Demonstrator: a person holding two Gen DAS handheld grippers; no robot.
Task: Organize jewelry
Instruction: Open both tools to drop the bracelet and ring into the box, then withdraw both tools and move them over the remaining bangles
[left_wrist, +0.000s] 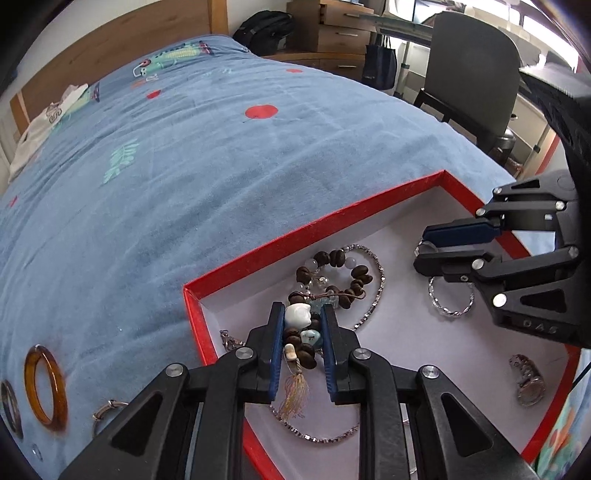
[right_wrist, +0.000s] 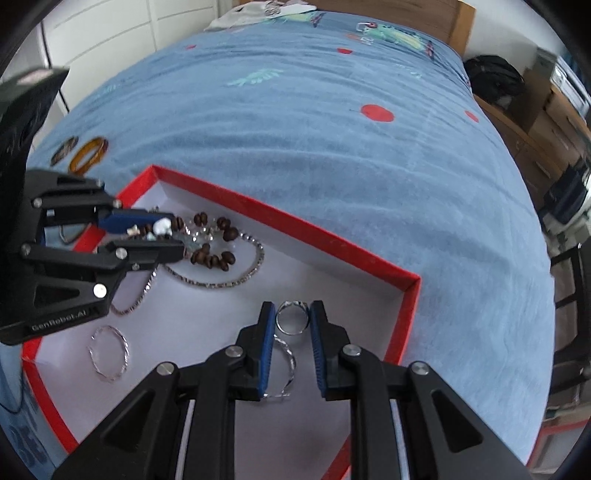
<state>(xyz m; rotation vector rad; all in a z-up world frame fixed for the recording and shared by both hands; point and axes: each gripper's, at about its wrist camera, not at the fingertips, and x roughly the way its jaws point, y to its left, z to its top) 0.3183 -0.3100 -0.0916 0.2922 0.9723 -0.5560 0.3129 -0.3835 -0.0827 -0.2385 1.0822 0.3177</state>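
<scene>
A red box (left_wrist: 314, 225) with a white floor lies on the blue bedspread. My left gripper (left_wrist: 302, 310) is shut on a bracelet (left_wrist: 354, 280) of brown beads with a white bead, a blue stone and a tassel. The rest of the bracelet rests on the box floor. Over the box's right part, my right gripper (right_wrist: 293, 306) is shut on a small silver ring (right_wrist: 291, 333). Each wrist view also shows the other hand's tool: the right gripper (left_wrist: 420, 249) and the left gripper (right_wrist: 177, 232) above the box (right_wrist: 295, 225).
Inside the box lie a silver chain (right_wrist: 255, 258), two twisted silver hoops (right_wrist: 109, 354) (right_wrist: 290, 358) and a watch-like metal piece (left_wrist: 528, 380). On the bedspread left of the box lie an amber bangle (left_wrist: 46, 387), a dark bangle (left_wrist: 9, 406) and a small ring (left_wrist: 107, 410).
</scene>
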